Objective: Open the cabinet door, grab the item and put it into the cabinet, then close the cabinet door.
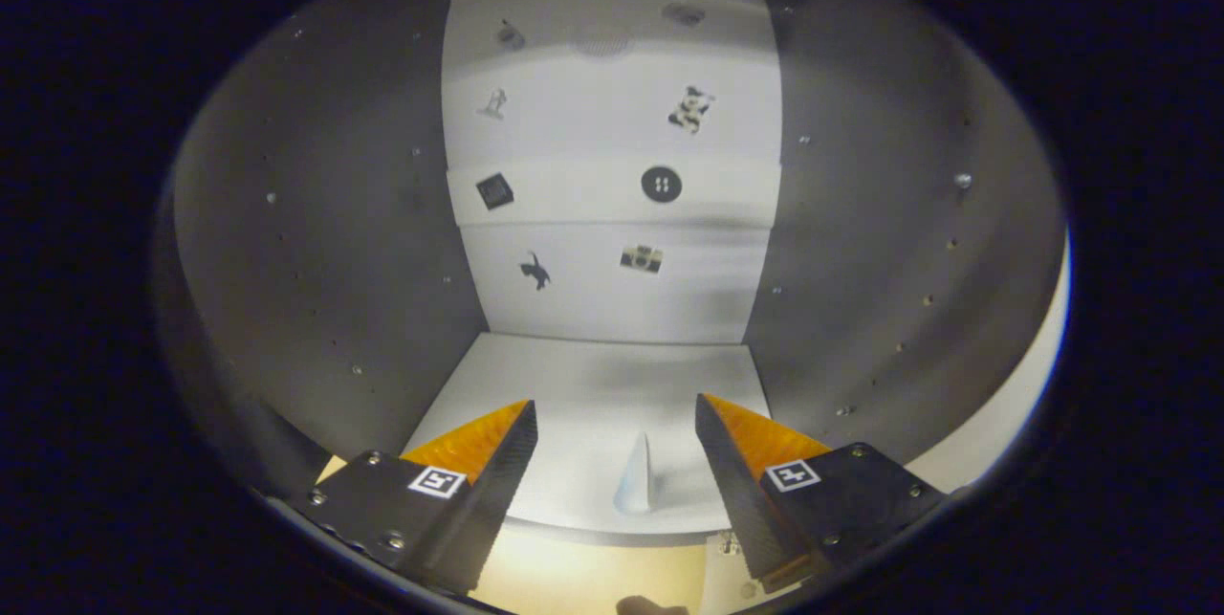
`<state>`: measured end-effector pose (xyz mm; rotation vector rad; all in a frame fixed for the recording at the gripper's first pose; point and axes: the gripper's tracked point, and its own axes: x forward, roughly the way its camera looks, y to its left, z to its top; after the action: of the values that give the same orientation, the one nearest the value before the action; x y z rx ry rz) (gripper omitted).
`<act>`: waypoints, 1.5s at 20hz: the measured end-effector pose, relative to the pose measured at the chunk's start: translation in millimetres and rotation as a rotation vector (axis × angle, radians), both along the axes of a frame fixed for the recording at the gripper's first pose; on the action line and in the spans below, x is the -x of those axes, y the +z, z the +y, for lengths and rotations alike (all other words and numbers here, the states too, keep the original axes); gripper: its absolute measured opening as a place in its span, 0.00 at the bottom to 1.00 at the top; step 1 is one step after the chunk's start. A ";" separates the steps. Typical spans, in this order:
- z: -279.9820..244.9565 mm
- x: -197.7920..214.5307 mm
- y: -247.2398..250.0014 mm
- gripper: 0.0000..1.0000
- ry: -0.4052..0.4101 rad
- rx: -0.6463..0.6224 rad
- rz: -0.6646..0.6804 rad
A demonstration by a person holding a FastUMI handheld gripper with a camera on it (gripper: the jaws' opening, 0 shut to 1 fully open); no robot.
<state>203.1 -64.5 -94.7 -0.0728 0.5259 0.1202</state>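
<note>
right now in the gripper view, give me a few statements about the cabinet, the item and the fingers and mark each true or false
1. The gripper has its fingers apart. True.
2. Both fingers press on the small white item. False: the item stands free on the cabinet floor between the fingers, touching neither.
3. The cabinet door is shut in front of the gripper. False: the inside lies open to view, with both side walls and the back wall showing.
4. The back wall carries several small dark stickers. True.
5. The white item lies at the very back of the cabinet, against the back wall. False: it stands near the front edge of the floor.
</note>
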 end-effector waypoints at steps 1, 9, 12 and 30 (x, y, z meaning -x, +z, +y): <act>-3.5 2.3 12.4 0.98 -0.010 0.007 -0.049; 6.1 78.2 83.4 0.98 -0.010 0.138 -0.334; 13.9 121.0 101.8 0.98 -0.018 0.129 -0.386; -102.5 426.2 124.4 0.98 -0.374 0.184 -0.392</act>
<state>-223.0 -167.0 29.7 -0.1718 0.1506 -0.3039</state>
